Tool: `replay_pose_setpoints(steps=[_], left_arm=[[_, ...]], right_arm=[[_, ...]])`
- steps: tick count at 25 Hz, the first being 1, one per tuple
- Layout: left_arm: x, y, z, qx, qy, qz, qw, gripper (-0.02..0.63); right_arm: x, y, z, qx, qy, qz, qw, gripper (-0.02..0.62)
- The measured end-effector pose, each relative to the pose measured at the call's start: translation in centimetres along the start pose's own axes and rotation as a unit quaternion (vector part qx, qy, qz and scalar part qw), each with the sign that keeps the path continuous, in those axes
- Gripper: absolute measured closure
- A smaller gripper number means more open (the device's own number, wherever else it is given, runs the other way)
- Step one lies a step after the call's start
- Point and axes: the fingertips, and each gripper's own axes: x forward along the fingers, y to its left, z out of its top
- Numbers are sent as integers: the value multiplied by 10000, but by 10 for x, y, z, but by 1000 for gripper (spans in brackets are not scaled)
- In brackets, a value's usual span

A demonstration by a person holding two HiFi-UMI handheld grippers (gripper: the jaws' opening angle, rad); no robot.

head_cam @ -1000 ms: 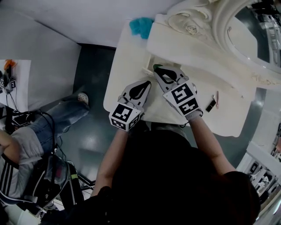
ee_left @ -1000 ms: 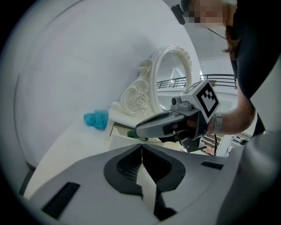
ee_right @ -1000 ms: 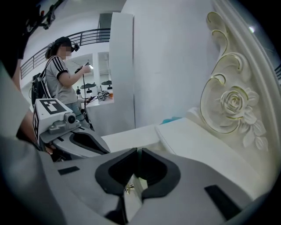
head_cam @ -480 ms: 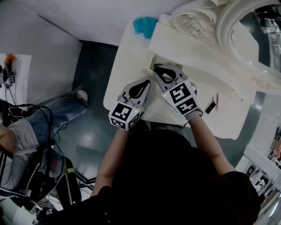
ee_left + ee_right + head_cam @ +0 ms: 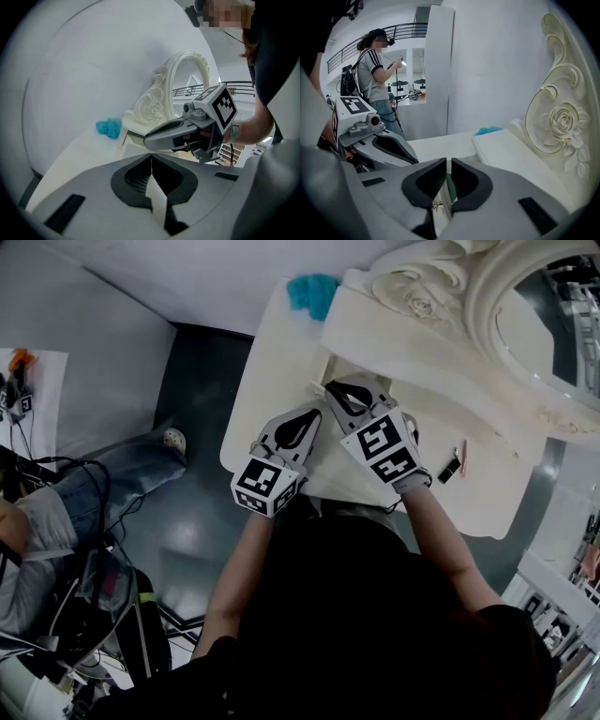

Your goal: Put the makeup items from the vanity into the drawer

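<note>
My right gripper (image 5: 331, 386) points down at the left end of the white vanity (image 5: 281, 362), over the small drawer (image 5: 317, 390). Its jaws stand almost together in the right gripper view (image 5: 446, 162), and a thin green makeup item (image 5: 450, 187) shows in the slit between them, apparently pinched. Below it is the drawer's gold knob (image 5: 437, 205). My left gripper (image 5: 309, 416) hovers just left of the right one, shut and empty (image 5: 151, 156). A black lipstick (image 5: 450, 466) and a pink stick (image 5: 462, 452) lie on the vanity to the right.
A teal puff (image 5: 312, 292) sits at the vanity's far left corner. The ornate mirror frame (image 5: 422, 287) rises behind the raised shelf. A person in jeans (image 5: 141, 474) sits on the dark floor to the left.
The right gripper has rolled slightly. The green tip seen at its jaws a second ago is hidden in the head view now. The left gripper has stayed put.
</note>
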Motion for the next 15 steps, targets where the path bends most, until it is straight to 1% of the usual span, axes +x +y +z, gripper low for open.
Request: replay_pose_setpoints(steps=[4,8,11,15], left_arm=[[2,1,1,-37,13,-4,10000,595],[4,-6,2,-12,1,-40,10000,594],[5,-9,1,-3,19,-76,10000,594],[5,-14,-1,11,59,-148,9999,594]], right_arm=[[-1,-1,-1,52,11,17,10000,555],[-10,2,-2,68,-117,24,9999,559],[-17,4,-5,164,-205,14,9997,572],[-25,10,-13,355,-260,62,9990,574]])
